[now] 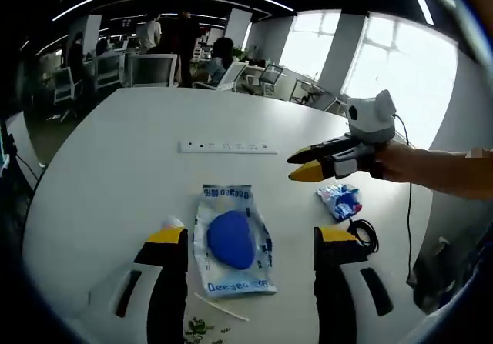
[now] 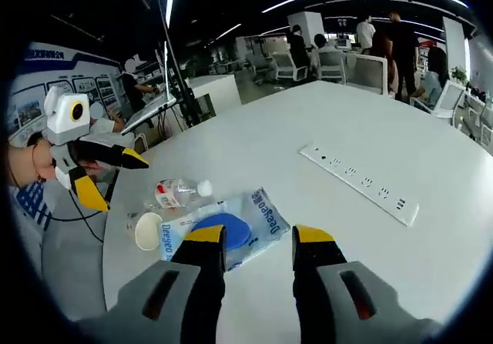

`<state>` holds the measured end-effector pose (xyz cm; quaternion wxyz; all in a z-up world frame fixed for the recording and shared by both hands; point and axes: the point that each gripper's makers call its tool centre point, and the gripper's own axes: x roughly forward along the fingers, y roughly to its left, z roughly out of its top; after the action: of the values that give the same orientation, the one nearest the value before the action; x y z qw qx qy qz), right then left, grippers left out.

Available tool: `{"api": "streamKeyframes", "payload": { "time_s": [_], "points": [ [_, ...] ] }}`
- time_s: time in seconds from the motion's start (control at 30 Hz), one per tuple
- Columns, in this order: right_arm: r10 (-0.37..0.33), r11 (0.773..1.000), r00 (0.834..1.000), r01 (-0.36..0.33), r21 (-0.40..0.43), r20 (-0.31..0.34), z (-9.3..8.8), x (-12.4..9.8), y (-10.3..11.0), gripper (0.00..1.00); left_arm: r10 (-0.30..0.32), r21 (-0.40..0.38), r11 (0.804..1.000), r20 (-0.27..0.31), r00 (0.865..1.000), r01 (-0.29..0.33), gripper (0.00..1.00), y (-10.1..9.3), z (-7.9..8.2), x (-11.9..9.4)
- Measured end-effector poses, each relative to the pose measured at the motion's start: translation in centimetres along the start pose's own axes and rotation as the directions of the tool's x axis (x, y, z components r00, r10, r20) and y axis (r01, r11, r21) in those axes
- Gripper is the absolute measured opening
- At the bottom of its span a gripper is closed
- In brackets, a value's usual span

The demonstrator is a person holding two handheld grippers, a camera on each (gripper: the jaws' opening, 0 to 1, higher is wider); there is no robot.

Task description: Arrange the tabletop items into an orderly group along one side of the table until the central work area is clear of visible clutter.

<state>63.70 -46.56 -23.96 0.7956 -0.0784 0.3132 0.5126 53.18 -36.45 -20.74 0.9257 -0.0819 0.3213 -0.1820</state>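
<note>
Looking barely started: the blue-disc packet [image 1: 233,238] sits between the left gripper [image 1: 250,235]'s spread, empty fingers, mid-desk [image 1: 115,151]. Small wrapper [image 1: 340,201] lies under the right gripper [image 2: 257,235], fingers also apart. Bottle [image 2: 179,193], cup [image 2: 146,230] and power strip [image 2: 359,183] are scattered, nothing grouped yet.

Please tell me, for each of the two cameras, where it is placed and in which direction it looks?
Left gripper view: rides the left gripper, facing across the white table; right gripper enters, hand-held.
Right gripper view: rides the right gripper, facing along the table; left gripper enters.
Shared: blue-disc packet, power strip.
</note>
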Motion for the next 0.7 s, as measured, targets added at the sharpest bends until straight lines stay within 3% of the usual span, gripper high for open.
{"api": "streamKeyframes", "payload": {
  "time_s": [0.3,0.7],
  "points": [
    [0.052,0.993,0.992,-0.063,-0.102,-0.114,-0.4,3.9,-0.8,0.32,0.033,-0.034,0.999,0.017,0.999,-0.032,0.66,2.2,-0.2,-0.6],
    [0.107,0.981,0.972,-0.138,-0.136,-0.210,-1.3,7.9,-2.1,0.31,0.072,-0.058,0.996,0.021,0.997,-0.070,0.66,4.7,-1.0,-0.9]
  ]
}}
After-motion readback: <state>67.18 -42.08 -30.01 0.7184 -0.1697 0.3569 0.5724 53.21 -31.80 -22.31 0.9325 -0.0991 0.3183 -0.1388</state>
